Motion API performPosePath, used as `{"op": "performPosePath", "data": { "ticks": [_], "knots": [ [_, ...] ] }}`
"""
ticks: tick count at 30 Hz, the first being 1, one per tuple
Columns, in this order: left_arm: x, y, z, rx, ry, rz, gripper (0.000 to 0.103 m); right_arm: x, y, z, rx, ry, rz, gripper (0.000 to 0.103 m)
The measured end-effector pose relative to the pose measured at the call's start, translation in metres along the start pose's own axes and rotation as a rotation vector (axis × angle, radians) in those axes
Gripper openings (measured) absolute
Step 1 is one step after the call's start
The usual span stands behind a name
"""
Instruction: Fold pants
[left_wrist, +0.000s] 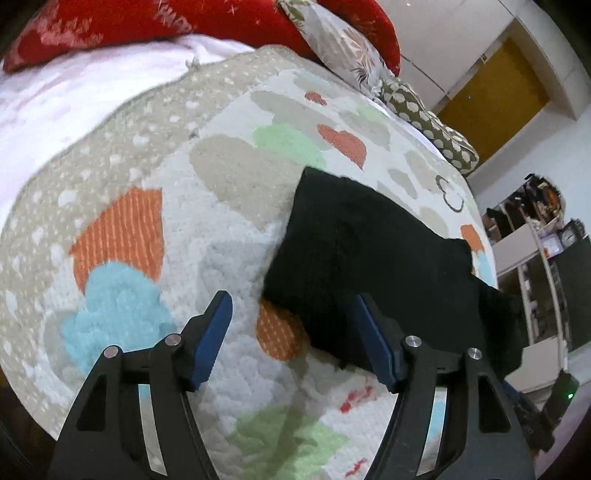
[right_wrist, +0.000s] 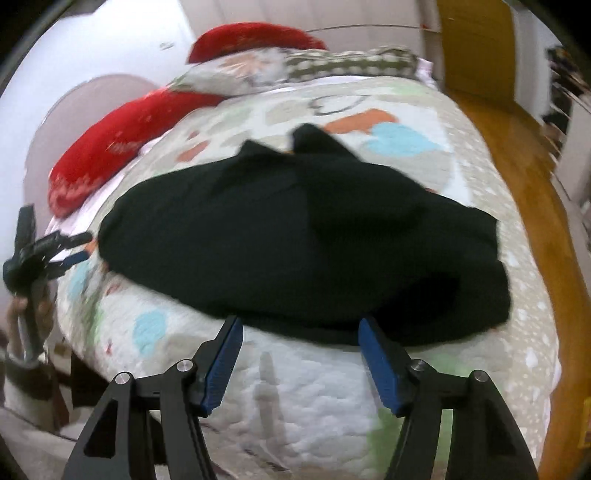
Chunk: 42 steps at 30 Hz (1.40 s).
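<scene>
Left gripper: matte black plastic linkage arms with triangular cut-outs, round silver pivot pins at the knuckles, ribbed blue pads lining the inner faces of both fingers. Right gripper: same build, black arms, four silver pins behind the tips, blue ridged pads inside. Seen small and blurred from the right wrist, at far left: black body, blue tips, a hand around a pale handle, a dark band at the wrist.
</scene>
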<state>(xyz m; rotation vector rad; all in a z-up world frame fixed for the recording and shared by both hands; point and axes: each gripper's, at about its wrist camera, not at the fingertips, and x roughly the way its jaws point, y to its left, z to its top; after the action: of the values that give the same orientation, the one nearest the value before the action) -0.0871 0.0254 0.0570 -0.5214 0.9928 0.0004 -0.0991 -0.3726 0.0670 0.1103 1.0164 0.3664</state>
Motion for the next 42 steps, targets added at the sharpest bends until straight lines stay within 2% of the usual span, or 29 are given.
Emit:
{"op": "performPosePath", "data": {
  "ticks": [2,5,7,8,10,14,15,17,19,22,24,25,27,28,30,31,33,35,37,39,42],
  "knots": [
    [0.004,0.002,-0.006,-0.028,0.013,-0.014,0.069,0.002,0.010,0.005,-0.035,-0.021,0.008,0.063],
    [0.023,-0.001,-0.013,-0.073,0.053,-0.004,0.069,-0.001,0.012,0.013,-0.022,-0.077,-0.049,0.063],
    [0.036,-0.010,-0.015,-0.057,0.057,0.015,0.073,-0.014,0.003,0.020,0.021,-0.157,-0.085,0.063],
    [0.038,-0.014,-0.015,-0.045,0.038,0.024,0.075,-0.023,-0.008,0.024,0.066,-0.212,-0.122,0.063],
    [0.040,-0.020,-0.009,-0.046,0.021,0.015,0.076,-0.033,-0.026,0.030,0.139,-0.265,-0.164,0.063],
    [0.043,-0.031,0.004,-0.009,-0.003,0.003,0.076,-0.034,-0.066,0.037,0.265,-0.303,-0.276,0.063],
    [0.042,-0.032,0.006,0.001,-0.013,0.001,0.073,-0.033,-0.076,0.038,0.300,-0.313,-0.282,0.063],
    [0.041,-0.033,0.009,0.015,-0.029,0.014,0.060,-0.029,-0.092,0.040,0.361,-0.307,-0.287,0.063],
    [0.040,-0.032,0.012,0.030,-0.042,0.031,0.048,-0.023,-0.104,0.040,0.417,-0.288,-0.255,0.063],
    [0.040,-0.029,0.014,0.036,-0.044,0.040,0.038,-0.009,-0.098,0.039,0.412,-0.264,-0.131,0.063],
    [0.041,-0.028,0.013,0.052,-0.043,0.046,0.038,0.001,-0.093,0.038,0.388,-0.235,-0.110,0.062],
    [0.042,-0.027,0.012,0.056,-0.038,0.055,0.038,0.005,-0.090,0.037,0.376,-0.220,-0.100,0.048],
    [0.045,-0.027,0.010,0.055,-0.030,0.063,0.038,0.008,-0.062,0.036,0.268,-0.190,-0.057,0.032],
    [0.045,-0.026,0.010,0.055,-0.030,0.063,0.038,0.008,-0.050,0.034,0.216,-0.184,-0.043,0.032],
    [0.045,-0.025,0.010,0.050,-0.030,0.060,0.038,0.010,-0.015,0.029,0.071,-0.134,0.066,0.032],
    [0.045,-0.026,0.009,0.049,-0.029,0.060,0.038,0.011,-0.009,0.027,0.052,-0.122,0.077,0.032],
    [0.045,-0.026,0.009,0.054,-0.031,0.065,0.038,0.005,-0.004,0.024,0.039,-0.142,0.032,0.033],
    [0.046,-0.026,0.008,0.057,-0.031,0.067,0.038,-0.003,-0.012,0.023,0.069,-0.174,0.006,0.038],
    [0.046,-0.026,0.008,0.048,-0.028,0.062,0.038,-0.011,-0.029,0.025,0.147,-0.224,-0.020,0.068],
    [0.046,-0.026,0.007,0.041,-0.029,0.058,0.038,-0.009,-0.040,0.029,0.199,-0.239,-0.030,0.082],
    [0.047,-0.026,0.005,0.039,-0.030,0.067,0.039,0.016,-0.046,0.042,0.220,-0.198,-0.025,0.082]
  ]
}}
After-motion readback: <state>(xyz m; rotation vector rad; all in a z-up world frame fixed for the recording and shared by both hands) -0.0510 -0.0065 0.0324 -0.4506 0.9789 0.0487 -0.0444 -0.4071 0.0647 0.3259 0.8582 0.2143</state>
